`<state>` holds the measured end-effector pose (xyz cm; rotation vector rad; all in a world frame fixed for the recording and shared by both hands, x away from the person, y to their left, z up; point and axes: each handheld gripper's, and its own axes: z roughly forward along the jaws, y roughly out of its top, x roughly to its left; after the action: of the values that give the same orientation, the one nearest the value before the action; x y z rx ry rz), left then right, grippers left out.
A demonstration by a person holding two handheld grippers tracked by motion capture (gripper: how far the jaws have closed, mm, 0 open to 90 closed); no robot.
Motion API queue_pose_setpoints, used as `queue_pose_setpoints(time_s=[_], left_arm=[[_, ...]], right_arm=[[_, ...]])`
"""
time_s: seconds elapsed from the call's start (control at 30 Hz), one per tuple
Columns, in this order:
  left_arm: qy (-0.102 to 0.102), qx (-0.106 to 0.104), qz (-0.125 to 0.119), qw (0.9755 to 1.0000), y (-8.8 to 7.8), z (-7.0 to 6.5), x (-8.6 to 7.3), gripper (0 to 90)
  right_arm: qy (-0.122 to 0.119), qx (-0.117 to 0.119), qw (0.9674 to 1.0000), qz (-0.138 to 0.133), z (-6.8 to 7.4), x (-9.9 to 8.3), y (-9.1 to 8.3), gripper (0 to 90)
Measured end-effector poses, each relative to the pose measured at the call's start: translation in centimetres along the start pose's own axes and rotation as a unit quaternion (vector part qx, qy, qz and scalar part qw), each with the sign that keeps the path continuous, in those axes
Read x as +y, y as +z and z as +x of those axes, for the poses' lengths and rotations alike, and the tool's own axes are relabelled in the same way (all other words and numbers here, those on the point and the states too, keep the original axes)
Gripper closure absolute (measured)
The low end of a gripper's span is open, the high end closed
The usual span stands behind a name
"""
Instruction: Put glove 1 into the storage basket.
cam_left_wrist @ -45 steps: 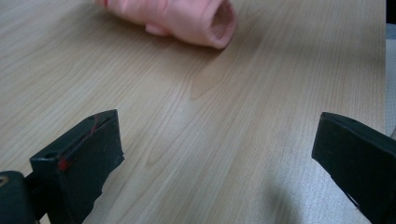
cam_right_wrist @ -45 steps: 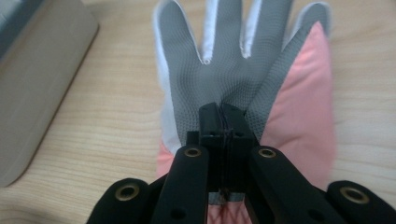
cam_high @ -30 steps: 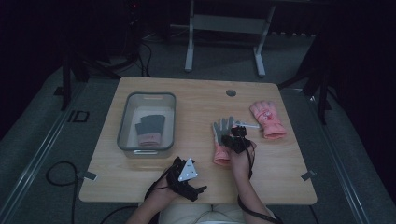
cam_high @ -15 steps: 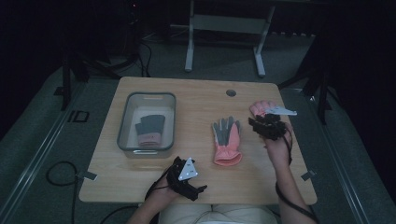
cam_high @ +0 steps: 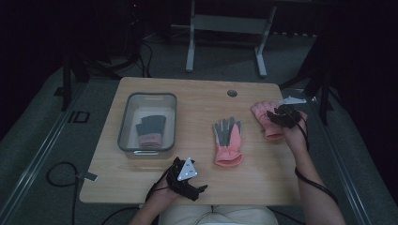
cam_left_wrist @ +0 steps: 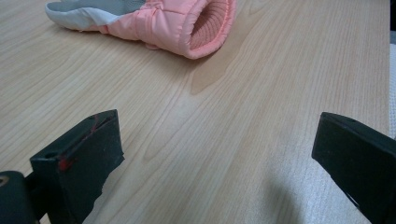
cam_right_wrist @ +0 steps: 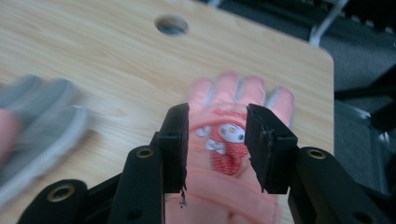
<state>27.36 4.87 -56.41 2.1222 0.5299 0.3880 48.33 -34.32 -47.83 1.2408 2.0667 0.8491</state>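
Observation:
A pink glove [cam_high: 263, 115] with a cartoon patch lies back up near the table's right edge. My right gripper [cam_high: 278, 115] hovers over it. In the right gripper view its jaws [cam_right_wrist: 217, 116] have just been opening and frame the pink glove [cam_right_wrist: 224, 144] below, with nothing pressed between the pads. A second glove [cam_high: 227, 140], grey palm up with a pink cuff, lies at mid table. My left gripper [cam_high: 187, 180] rests near the front edge with its jaws [cam_left_wrist: 215, 135] wide open; the second glove's cuff [cam_left_wrist: 196, 23] lies ahead of it. A third glove [cam_high: 151, 129] lies in the clear bin.
The clear plastic bin [cam_high: 149, 95] stands on the left half of the wooden table [cam_high: 202, 103]. A round cable hole [cam_high: 232, 93] sits near the far edge. Dark floor, cables and a metal stand surround the table.
My right gripper left the middle glove and travelled right, rising a little, to above the pink glove at the right edge; its jaws stand wider. The left gripper stayed put.

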Motion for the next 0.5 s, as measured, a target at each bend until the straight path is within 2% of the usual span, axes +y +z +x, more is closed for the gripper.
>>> queue_pose_setpoints(time_s=[0.17,0.27,0.37,0.5], left_arm=[[0.001,0.005,-0.005,1.0000,-0.1,0.0,0.0,1.4],[0.001,0.004,-0.005,1.0000,-0.2,0.0,0.0,1.4],[0.001,0.007,-0.006,1.0000,-0.2,0.0,0.0,1.4],[0.002,0.005,-0.004,1.0000,-0.2,0.0,0.0,1.3]], right_arm=[[-0.011,0.000,0.9995,0.030,-1.2,-0.5,2.9,56.1],[0.009,-0.004,0.9990,0.044,-1.9,-0.9,4.1,53.6],[0.000,0.001,0.9979,0.065,-1.9,-1.5,5.1,51.5],[0.011,0.006,0.9981,0.060,-2.0,-2.1,5.6,54.5]])
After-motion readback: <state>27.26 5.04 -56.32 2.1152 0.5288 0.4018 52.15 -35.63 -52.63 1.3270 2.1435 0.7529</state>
